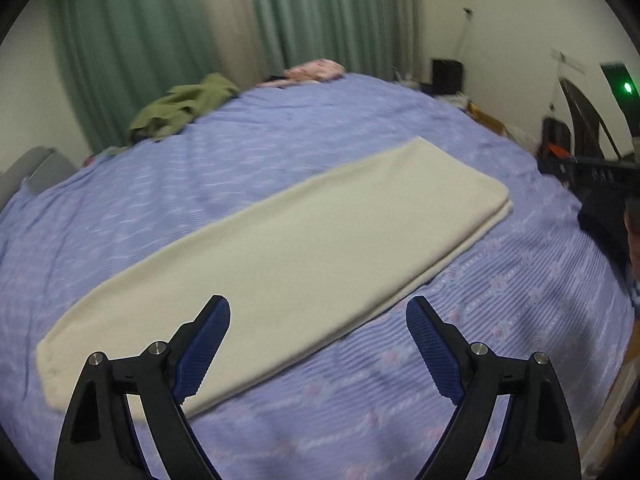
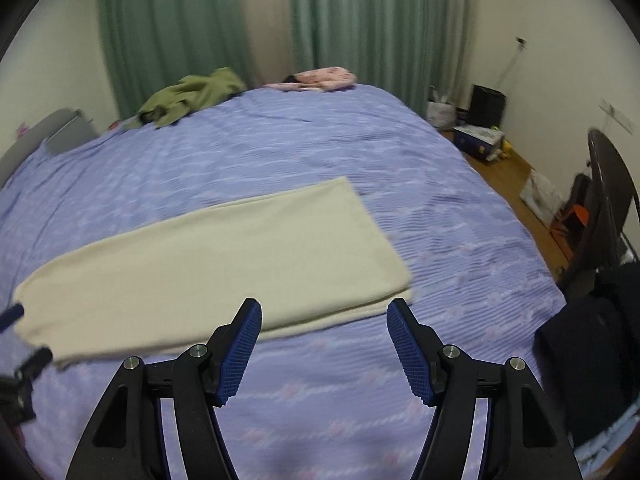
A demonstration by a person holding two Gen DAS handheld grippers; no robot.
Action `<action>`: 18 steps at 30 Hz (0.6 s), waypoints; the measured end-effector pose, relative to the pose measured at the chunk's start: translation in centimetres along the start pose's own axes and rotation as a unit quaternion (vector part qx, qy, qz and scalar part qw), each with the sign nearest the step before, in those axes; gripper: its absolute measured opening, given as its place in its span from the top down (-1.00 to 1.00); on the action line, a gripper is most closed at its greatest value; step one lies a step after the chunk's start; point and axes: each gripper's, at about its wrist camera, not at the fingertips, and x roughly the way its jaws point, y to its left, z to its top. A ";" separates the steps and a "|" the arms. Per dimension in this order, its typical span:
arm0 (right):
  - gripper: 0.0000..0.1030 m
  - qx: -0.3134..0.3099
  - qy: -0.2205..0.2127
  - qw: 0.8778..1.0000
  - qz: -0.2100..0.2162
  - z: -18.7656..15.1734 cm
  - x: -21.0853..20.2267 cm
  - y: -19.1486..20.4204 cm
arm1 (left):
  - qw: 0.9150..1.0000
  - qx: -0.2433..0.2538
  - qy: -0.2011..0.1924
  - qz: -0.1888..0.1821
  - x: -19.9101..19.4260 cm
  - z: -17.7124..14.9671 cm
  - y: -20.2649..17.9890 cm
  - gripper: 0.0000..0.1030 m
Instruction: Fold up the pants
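Cream pants (image 1: 280, 256) folded lengthwise, edges aligned; bedspread (image 2: 360, 152) bare around.

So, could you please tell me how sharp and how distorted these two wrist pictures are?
Left wrist view: the cream pants and purple bedspread are smeared, while the left hand-held gripper stays crisp; the fisheye bulges the bed. Right wrist view: the same smear on the pants' edges, dark corner vignetting, dim flat light, the right hand-held gripper sharp.
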 end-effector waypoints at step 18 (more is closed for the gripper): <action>0.08 0.079 0.041 0.996 -0.030 -0.6 14.0 -7.3 | 0.992 0.083 0.075 -0.058 13.0 -0.8 -6.0 -0.05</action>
